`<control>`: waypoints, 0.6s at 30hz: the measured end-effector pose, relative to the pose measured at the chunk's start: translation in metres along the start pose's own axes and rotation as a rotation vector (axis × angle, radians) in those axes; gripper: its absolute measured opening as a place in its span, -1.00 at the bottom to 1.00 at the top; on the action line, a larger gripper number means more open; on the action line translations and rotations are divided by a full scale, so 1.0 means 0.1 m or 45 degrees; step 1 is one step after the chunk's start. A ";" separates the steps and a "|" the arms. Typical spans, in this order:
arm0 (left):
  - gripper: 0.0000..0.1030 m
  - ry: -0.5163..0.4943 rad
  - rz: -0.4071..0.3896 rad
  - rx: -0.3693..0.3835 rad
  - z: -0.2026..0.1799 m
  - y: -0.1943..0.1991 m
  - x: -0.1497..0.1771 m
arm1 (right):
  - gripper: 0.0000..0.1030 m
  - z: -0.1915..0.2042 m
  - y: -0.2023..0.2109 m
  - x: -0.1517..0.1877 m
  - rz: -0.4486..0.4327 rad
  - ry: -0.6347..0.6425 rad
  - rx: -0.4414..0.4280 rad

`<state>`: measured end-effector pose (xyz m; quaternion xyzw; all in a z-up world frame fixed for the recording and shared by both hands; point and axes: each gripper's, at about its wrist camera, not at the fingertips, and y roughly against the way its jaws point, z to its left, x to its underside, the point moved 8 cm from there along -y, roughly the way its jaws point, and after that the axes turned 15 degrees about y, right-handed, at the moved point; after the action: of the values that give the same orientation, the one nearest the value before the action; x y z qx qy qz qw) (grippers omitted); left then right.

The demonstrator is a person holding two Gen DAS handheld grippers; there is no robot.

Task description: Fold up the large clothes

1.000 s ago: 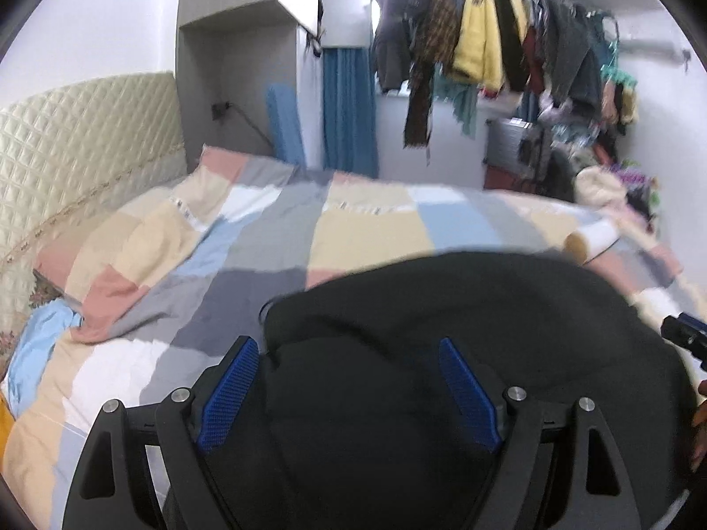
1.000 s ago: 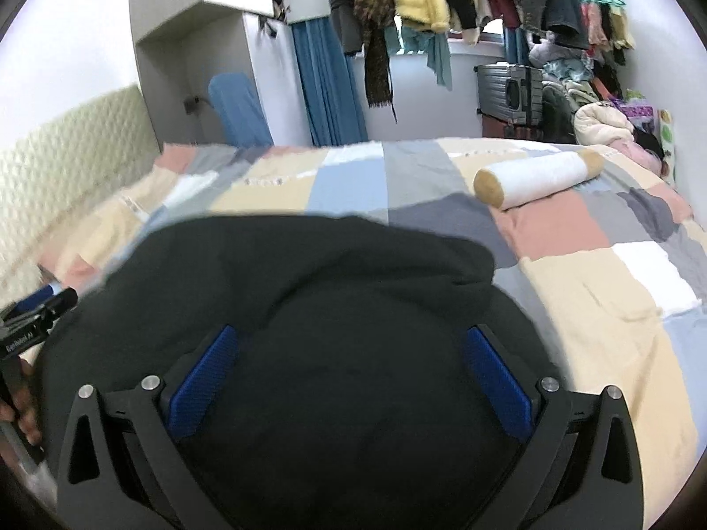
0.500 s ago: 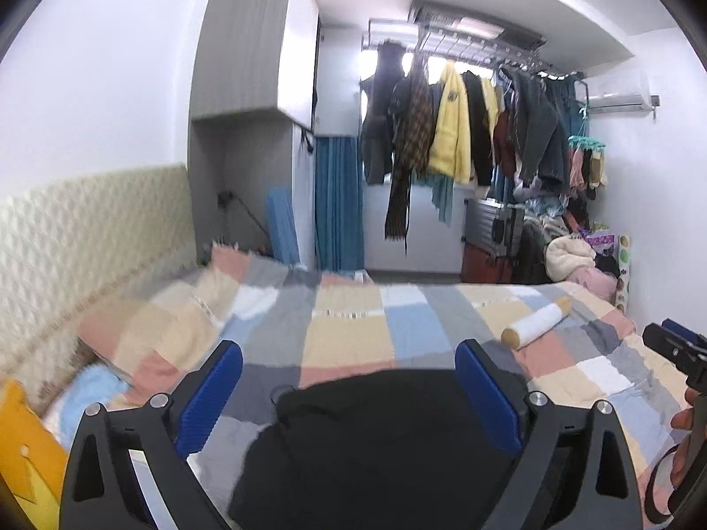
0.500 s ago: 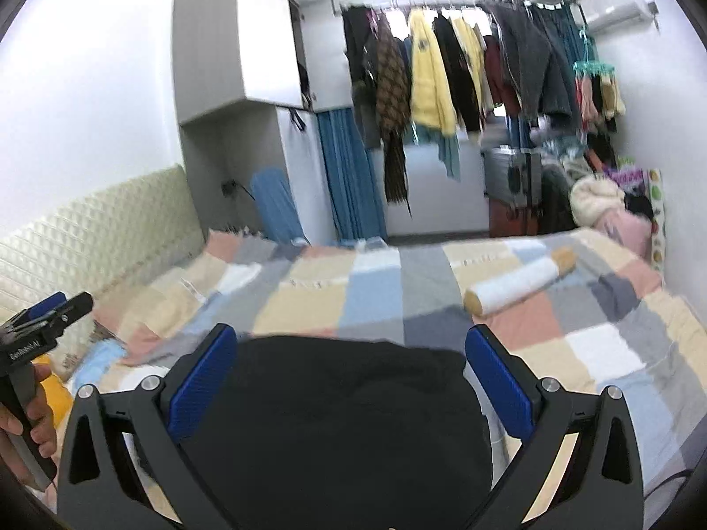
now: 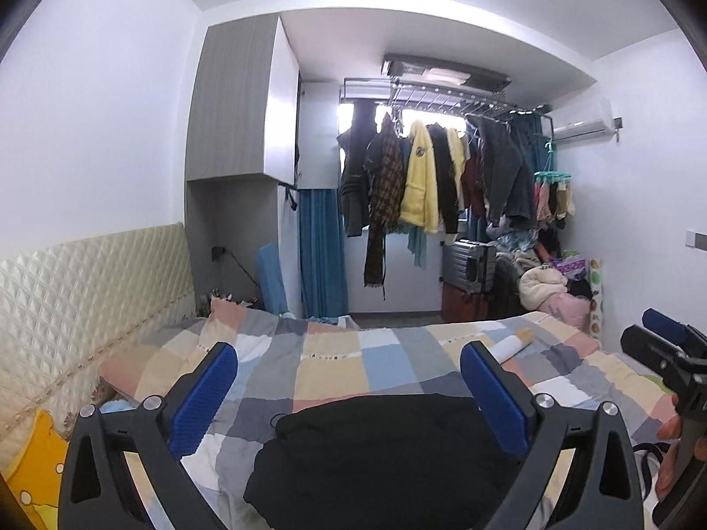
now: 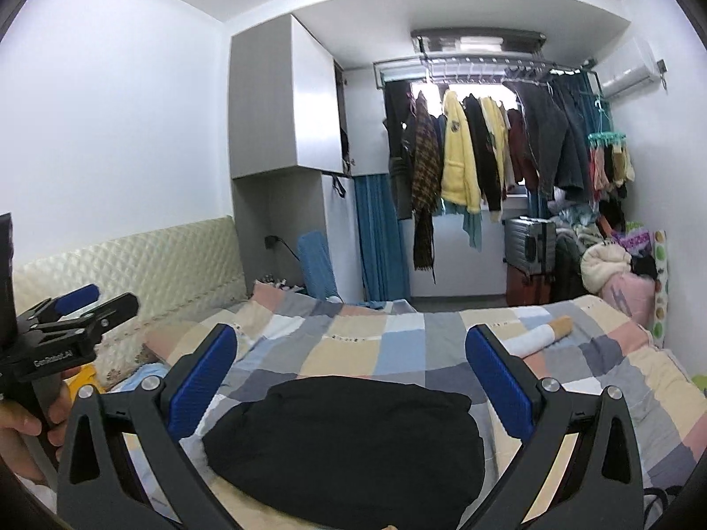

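The black garment [image 5: 389, 455] lies folded on the bed [image 5: 336, 366], low in the middle of both pictures. The left claw [image 5: 349, 391] has just been opening and is spread wide, with nothing pinched. The right claw [image 6: 351, 377] is spread wide too. The garment sits below both claws, not touching them.
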<state>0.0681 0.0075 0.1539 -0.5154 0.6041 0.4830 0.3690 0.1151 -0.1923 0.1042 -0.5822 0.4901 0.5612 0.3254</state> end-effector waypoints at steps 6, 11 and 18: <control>0.98 0.014 0.012 0.026 -0.08 0.31 0.15 | 1.00 0.21 0.29 0.09 -0.023 0.027 -0.005; 0.98 0.024 0.078 0.022 -0.05 0.38 0.44 | 1.00 0.27 0.41 0.25 -0.006 0.001 -0.015; 0.98 0.070 0.134 -0.018 0.11 0.40 0.77 | 1.00 0.36 0.48 0.57 0.059 -0.002 -0.010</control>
<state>0.0134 -0.0022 0.0865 -0.4986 0.6368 0.4917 0.3227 0.0515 -0.1853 0.0508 -0.5717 0.5011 0.5708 0.3104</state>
